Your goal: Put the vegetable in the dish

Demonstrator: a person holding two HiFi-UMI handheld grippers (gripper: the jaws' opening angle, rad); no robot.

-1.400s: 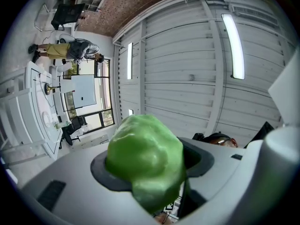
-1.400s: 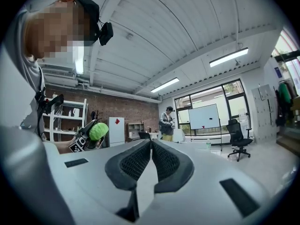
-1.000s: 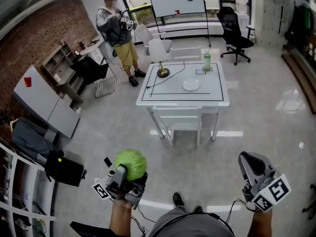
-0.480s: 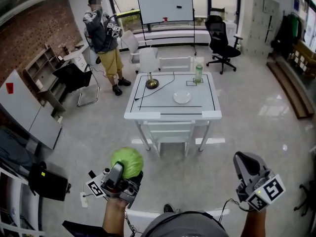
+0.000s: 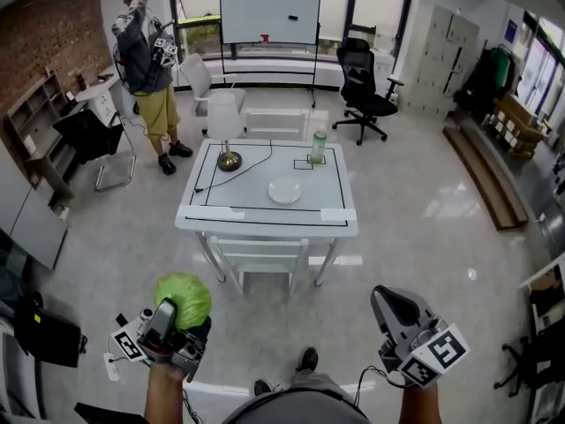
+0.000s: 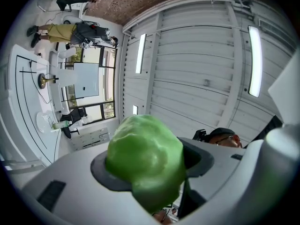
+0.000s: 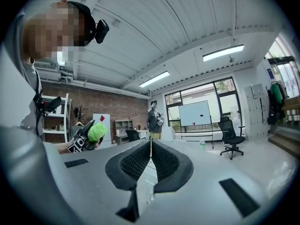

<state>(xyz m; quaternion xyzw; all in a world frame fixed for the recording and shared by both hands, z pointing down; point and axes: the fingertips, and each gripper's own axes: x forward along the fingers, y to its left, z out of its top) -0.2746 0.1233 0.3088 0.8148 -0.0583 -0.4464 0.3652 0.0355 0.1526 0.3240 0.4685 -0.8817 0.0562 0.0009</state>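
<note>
The head view is looking steeply down and forward, the white rectangular counter well off at upper centre. The left gripper view, rolled sideways, is tilting ceilingward, the round green leafy vegetable close at lower centre, that counter at left edge. The right gripper view is facing level across the room, sharing the white standing whiteboard with the head view.

The left gripper holds a green cabbage; a white dish sits on the table.

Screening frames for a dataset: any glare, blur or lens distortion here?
Head view: sharp, window glare on the glossy floor. Left gripper view: heavy fisheye, green vegetable close and slightly soft. Right gripper view: fisheye, dark corners, right gripper crisp.
</note>
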